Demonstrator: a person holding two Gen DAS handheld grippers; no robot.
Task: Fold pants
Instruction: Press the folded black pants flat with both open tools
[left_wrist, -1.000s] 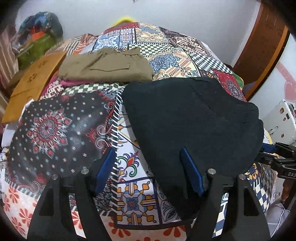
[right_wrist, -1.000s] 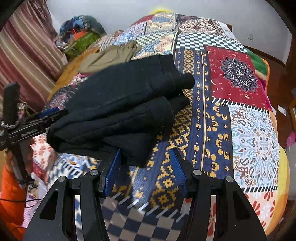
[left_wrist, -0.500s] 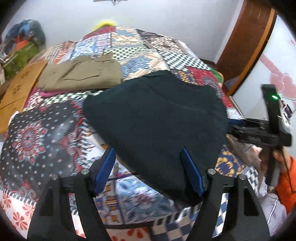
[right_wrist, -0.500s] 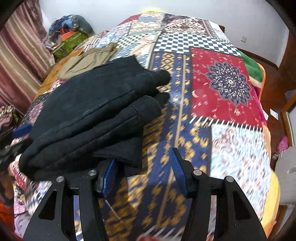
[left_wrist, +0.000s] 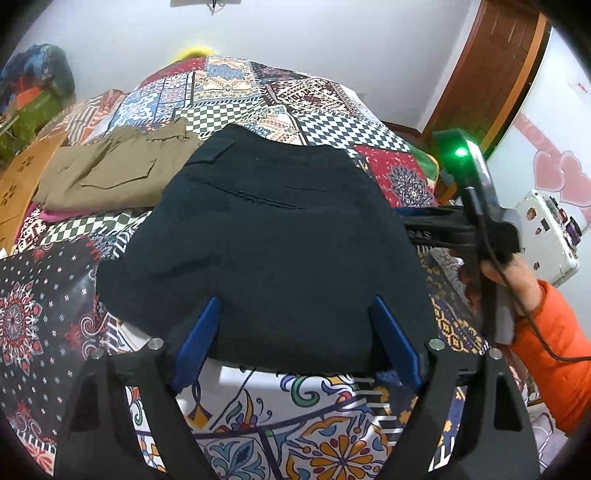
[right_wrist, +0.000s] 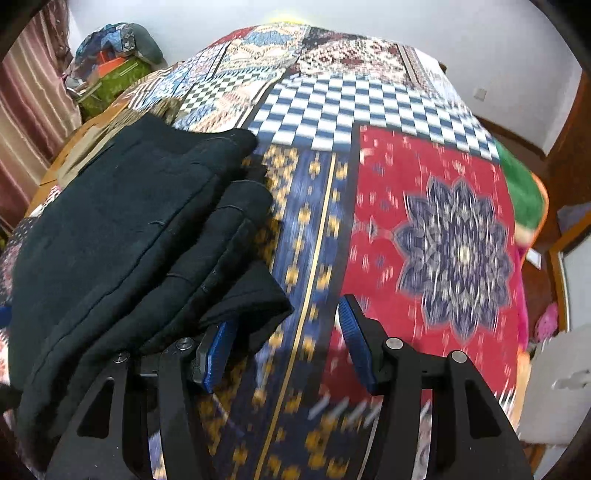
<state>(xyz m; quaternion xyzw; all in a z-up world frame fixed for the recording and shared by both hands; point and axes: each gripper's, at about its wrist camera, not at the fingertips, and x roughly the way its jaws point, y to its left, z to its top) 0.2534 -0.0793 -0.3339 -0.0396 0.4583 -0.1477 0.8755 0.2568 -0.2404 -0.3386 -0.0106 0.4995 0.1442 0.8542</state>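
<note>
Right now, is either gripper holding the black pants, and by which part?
Nothing is held. The left gripper, jaws just opened wider, straddles the near fold of the black pants without pressing; the right gripper stands open beside their edge.
</note>
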